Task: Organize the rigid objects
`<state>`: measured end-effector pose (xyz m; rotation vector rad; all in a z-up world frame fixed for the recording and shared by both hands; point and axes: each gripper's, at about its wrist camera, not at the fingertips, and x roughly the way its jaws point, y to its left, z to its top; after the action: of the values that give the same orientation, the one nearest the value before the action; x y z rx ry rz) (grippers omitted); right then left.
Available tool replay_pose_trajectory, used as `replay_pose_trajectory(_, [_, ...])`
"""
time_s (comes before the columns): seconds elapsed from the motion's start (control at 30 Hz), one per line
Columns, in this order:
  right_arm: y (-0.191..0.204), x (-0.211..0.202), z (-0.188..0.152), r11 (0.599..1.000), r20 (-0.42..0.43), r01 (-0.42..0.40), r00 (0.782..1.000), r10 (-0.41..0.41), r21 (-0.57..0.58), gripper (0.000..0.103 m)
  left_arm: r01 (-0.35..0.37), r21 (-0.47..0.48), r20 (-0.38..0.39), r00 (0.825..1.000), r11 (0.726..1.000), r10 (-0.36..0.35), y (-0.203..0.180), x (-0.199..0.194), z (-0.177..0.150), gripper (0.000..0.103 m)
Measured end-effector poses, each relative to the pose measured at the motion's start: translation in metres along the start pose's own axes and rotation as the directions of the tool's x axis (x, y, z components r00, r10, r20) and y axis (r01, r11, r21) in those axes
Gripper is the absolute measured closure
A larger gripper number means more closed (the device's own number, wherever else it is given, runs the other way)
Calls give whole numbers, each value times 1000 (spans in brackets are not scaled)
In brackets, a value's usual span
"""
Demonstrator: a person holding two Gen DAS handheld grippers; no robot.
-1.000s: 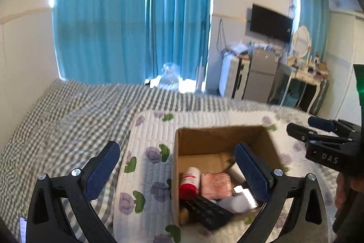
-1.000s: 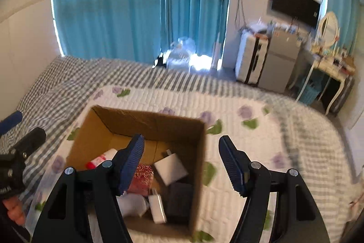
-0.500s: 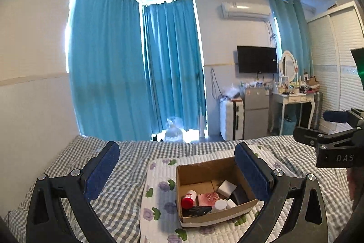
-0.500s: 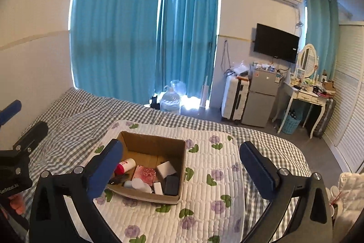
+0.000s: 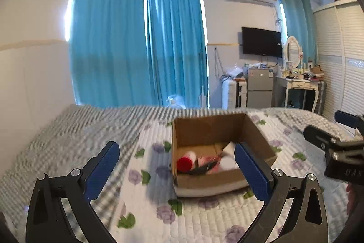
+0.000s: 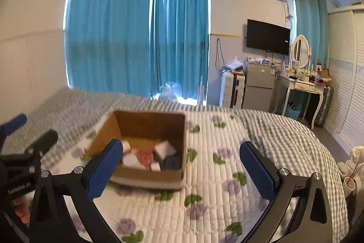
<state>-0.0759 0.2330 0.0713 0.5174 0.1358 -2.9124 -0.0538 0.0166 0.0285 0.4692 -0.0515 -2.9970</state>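
Both views dipped back toward the open brown cardboard box [image 5: 218, 152] on the floral quilted bed [image 6: 223, 197] since half a second ago, left hand-held gripper [image 5: 177, 169] and right hand-held gripper [image 6: 182, 169] spread empty, small items all lying boxed: sorting done or unstarted.

Both wrist views toward shared box [image 5: 218, 152]

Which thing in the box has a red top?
The white bottle lying on its side at the left end of the cardboard box. Only it has a red cap; the pink patterned packet and white block beside it have none.
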Motion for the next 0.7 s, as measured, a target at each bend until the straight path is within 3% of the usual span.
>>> replay_pose_trajectory(0.17, [9,18,-34,998,-15,22,1000,-23,-52,0,21,1,-37,999,1000,-21,-3,6,-17,0])
replay_pose_trajectory(0.3, [0,25,-38,1000,-34,2,999,-2,-2,0,7,5,18,1000,1000,-7,-6,-3,-13,0])
replay_pose_trajectory(0.7, [-2,24,-44,1000,-37,21,999,-21,7,0,16,-11,-2,1000,1000,-16,-2,-2,-25,0])
